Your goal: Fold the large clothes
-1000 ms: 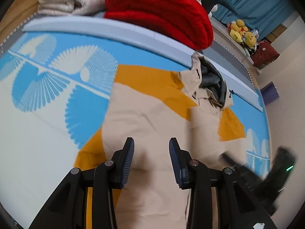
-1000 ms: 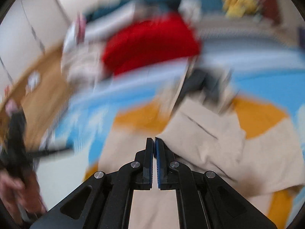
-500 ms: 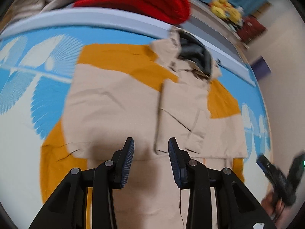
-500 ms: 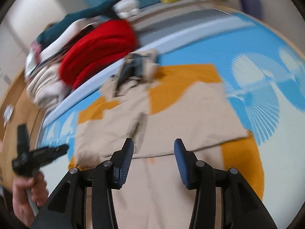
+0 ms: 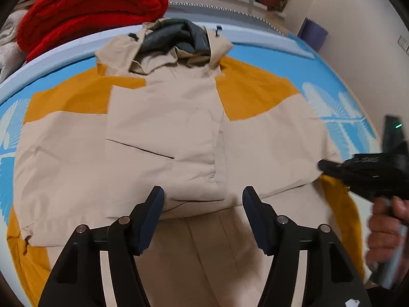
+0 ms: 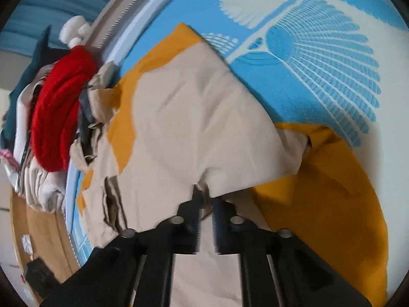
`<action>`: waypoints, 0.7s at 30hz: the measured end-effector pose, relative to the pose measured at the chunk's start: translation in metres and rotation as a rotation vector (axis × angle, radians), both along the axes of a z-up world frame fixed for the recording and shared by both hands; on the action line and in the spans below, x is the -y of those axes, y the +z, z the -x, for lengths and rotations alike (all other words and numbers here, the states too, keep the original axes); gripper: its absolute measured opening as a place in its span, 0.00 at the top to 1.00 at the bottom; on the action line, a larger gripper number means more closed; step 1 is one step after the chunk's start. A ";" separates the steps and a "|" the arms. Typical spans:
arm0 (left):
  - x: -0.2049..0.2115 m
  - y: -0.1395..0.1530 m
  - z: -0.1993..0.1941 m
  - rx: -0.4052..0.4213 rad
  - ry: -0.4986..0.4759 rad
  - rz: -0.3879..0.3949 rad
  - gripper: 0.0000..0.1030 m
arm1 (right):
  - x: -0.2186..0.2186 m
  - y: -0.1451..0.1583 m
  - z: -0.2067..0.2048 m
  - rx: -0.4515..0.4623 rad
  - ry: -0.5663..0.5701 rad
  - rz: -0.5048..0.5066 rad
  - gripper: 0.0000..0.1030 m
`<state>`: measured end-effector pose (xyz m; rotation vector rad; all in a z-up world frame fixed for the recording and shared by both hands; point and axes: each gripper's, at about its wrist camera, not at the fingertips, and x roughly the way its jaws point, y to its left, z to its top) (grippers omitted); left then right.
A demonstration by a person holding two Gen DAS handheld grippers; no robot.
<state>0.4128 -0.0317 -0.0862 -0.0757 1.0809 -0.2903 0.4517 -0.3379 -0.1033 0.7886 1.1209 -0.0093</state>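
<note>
Left wrist view: beige-and-orange jacket lies spread on a blue-and-white patterned mat, hood toward the red blanket; both sleeves are folded across the chest. Left tongs hang spread over the lower hem of the folded sleeves, nothing between the pads. The right tongs show at the far right edge, a hand on the handle.

Right wrist view: right tongs pressed together, apparently pinching the edge of the beige sleeve; blur hides the exact contact.

Risks, as judged:
- Thin pinch near the cloth edge; a quick pull could slip it free and drop the sleeve crooked.
- One-sided lift while the left tongs hold nothing could drag the whole jacket askew and undo the sleeve folds.
- Slack fabric may bunch under the next fold.

Against the earlier frames: the left tongs have just opened wider. The right tongs stood apart half a second ago and have just closed. The jacket now sits centred in the left view.
</note>
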 end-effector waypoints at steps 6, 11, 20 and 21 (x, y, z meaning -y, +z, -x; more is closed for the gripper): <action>0.005 -0.033 -0.010 -0.016 0.014 -0.144 0.41 | -0.013 0.010 0.005 -0.020 0.069 0.045 0.97; -0.029 -0.012 -0.009 0.016 0.092 -0.179 0.89 | -0.010 0.010 0.003 -0.017 0.062 0.050 0.97; -0.201 0.071 0.033 -0.077 0.557 0.090 0.70 | -0.005 0.004 0.000 -0.067 -0.023 0.023 0.85; -0.216 0.071 0.040 -0.084 0.576 0.127 0.66 | -0.006 0.004 0.001 -0.070 -0.025 0.030 0.80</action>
